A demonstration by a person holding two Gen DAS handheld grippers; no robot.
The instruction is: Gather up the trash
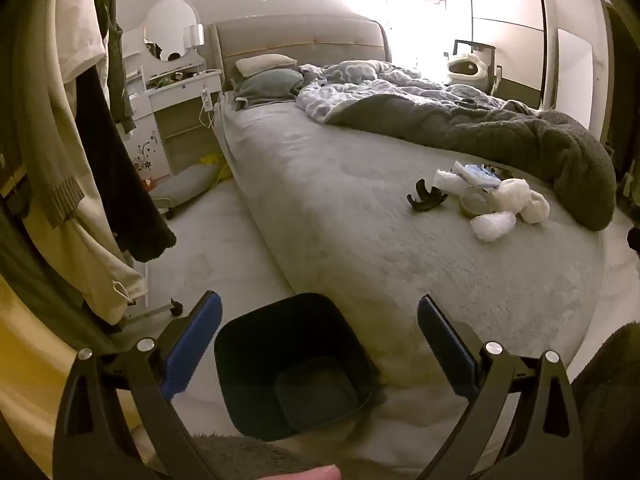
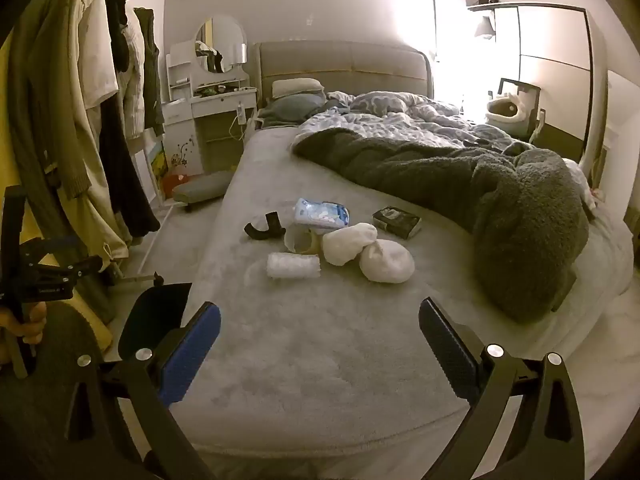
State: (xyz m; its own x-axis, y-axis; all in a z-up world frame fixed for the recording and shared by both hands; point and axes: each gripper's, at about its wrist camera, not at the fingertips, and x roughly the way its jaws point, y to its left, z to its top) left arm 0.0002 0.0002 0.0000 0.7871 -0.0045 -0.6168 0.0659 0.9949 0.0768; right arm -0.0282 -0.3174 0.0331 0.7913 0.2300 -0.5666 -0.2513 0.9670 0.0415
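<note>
Nearest the bed [image 2: 320,360], both claws, left gripper [image 1: 319,340] and right gripper [image 2: 320,340], wide and empty; black bin [image 1: 292,364] against its foot; farther up, trash pile [image 2: 340,244]: three white wads, one wrapper; beyond, grey blanket [image 2: 500,208].

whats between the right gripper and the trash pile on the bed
Only bare grey bed cover, seen in the right wrist view, between the open right gripper and the trash pile.
</note>
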